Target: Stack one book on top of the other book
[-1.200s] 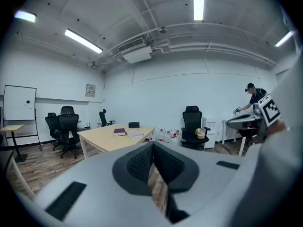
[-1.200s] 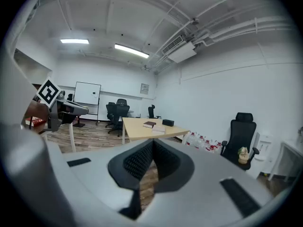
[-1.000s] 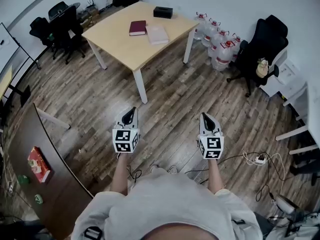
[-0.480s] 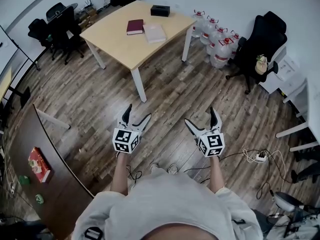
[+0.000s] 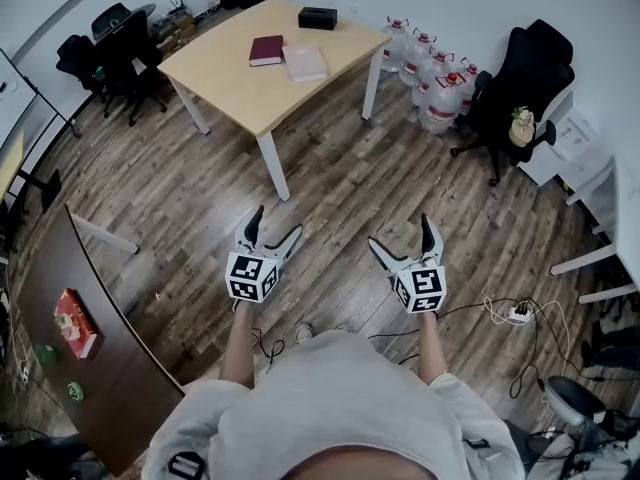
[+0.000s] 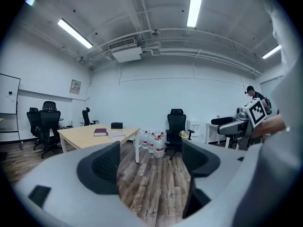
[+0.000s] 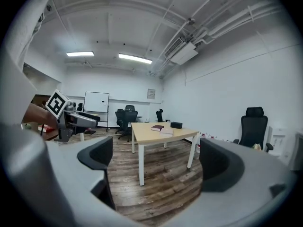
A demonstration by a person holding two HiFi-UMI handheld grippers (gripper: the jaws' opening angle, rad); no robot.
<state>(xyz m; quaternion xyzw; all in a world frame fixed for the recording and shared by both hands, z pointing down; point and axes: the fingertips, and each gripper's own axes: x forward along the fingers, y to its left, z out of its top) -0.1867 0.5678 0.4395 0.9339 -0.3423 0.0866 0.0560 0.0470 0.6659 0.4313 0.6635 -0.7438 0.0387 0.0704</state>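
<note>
A dark red book (image 5: 266, 50) and a pale pink book (image 5: 305, 63) lie side by side on the light wooden table (image 5: 240, 88) across the room, far from both grippers. My left gripper (image 5: 277, 221) and right gripper (image 5: 400, 230) are held level over the wooden floor, pointing toward the table. The jaws of both are opening, with nothing between them. The left gripper view shows the red book (image 6: 100, 132) beyond its jaws (image 6: 154, 162). In the right gripper view both books (image 7: 161, 129) sit on the table (image 7: 151, 137) past its jaws (image 7: 156, 162).
A black box (image 5: 317, 18) sits at the table's far end. Water bottles (image 5: 430, 78) and a black office chair (image 5: 520, 78) stand to its right, more chairs (image 5: 110, 48) to its left. A dark curved desk (image 5: 70, 308) is at my left, and cables (image 5: 510, 316) lie on the floor at right.
Both grippers went from shut to open. The left gripper drifted slightly; the table and books sit a little higher in the head view.
</note>
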